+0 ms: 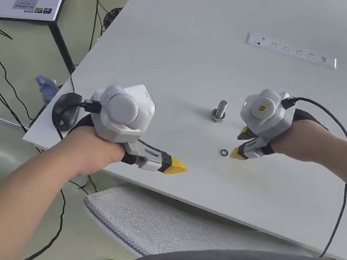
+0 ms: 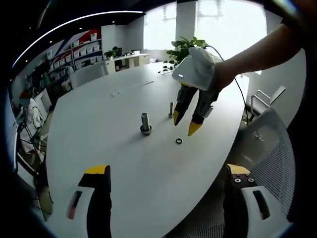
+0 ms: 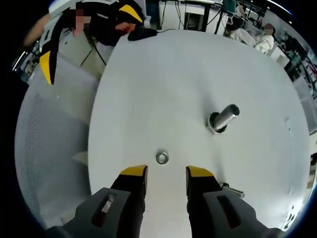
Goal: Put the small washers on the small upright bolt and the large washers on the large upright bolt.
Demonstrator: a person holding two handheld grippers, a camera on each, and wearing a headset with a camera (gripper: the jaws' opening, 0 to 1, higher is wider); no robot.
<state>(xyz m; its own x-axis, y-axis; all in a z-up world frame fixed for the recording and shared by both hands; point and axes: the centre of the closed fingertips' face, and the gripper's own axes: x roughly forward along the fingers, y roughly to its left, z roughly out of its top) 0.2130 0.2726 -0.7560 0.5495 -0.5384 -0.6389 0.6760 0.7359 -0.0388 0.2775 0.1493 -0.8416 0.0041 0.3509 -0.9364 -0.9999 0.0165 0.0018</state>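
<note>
A small washer (image 1: 224, 153) lies flat on the white table (image 1: 175, 53), in front of the large upright bolt (image 1: 219, 110). My right gripper (image 1: 240, 143) hovers just right of the washer, open, nothing between its fingers. In the right gripper view the washer (image 3: 162, 157) sits just ahead of my right gripper (image 3: 167, 172), the large bolt (image 3: 224, 118) farther off to the right. My left gripper (image 1: 174, 165) hangs open near the table's front edge. The left gripper view shows the large bolt (image 2: 145, 123), the small bolt (image 2: 171, 109) behind it, the washer (image 2: 179, 141) and the right gripper (image 2: 184, 124).
A white power strip (image 1: 290, 50) lies at the far right of the table. A grey mesh chair (image 1: 149, 220) stands below the table's front edge. Cables hang off the left end of the table over the floor.
</note>
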